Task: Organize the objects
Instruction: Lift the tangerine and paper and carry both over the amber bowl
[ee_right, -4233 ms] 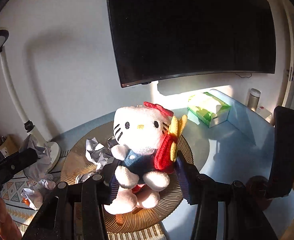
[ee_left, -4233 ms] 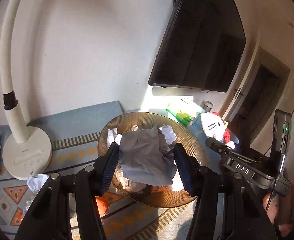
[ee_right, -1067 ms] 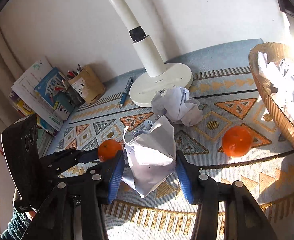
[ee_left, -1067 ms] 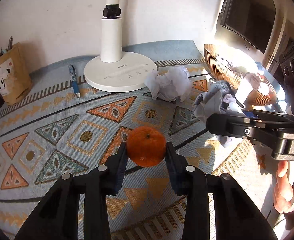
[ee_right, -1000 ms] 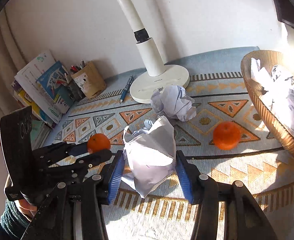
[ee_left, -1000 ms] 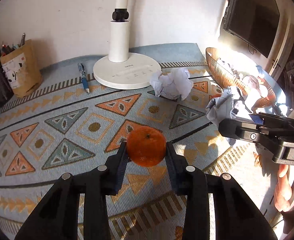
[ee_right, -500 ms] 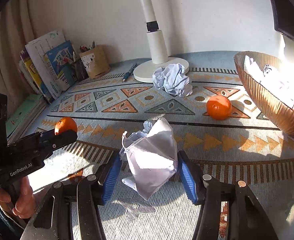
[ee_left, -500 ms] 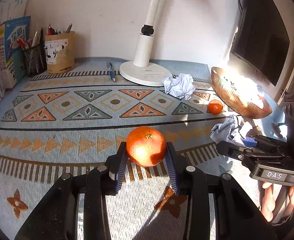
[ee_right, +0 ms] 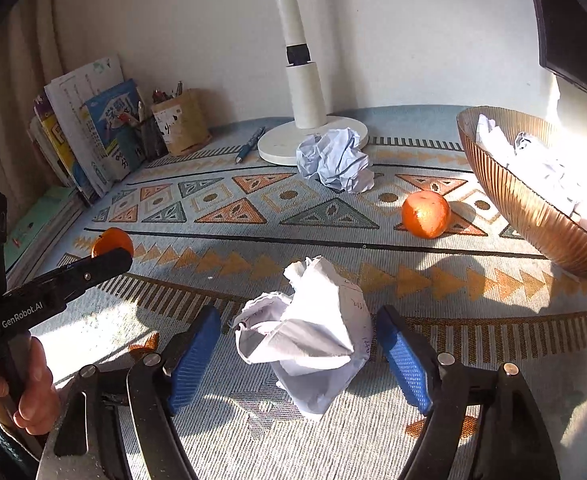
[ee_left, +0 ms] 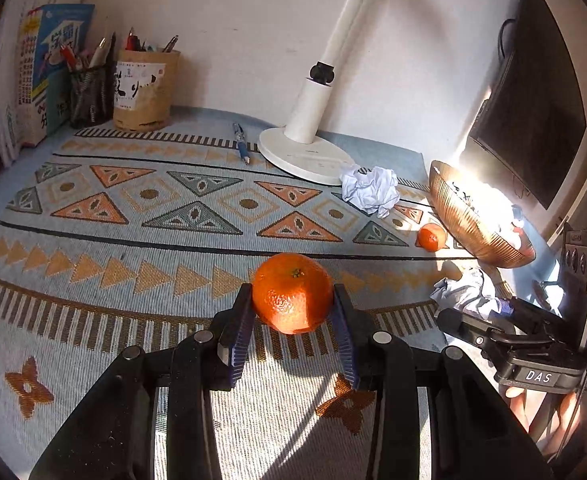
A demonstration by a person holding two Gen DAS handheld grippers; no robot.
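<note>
A patterned mat (ee_right: 221,240) is spread ahead, against a white wall (ee_right: 213,20); an orange (ee_left: 292,293) is clamped by the left gripper (ee_left: 291,326); the right gripper (ee_right: 295,346) has just been opened, crumpled paper (ee_right: 309,340) lying loose between its jaws.

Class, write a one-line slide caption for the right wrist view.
Right gripper, jaws just opened, straddles a crumpled paper ball on the patterned mat; a loose orange lies beyond.

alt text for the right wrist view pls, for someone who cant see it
The right claw, its jaws just opened, straddles a crumpled paper ball on a patterned mat. Beyond lie an orange, another paper ball, a lamp base and a paper-filled bowl.
</note>
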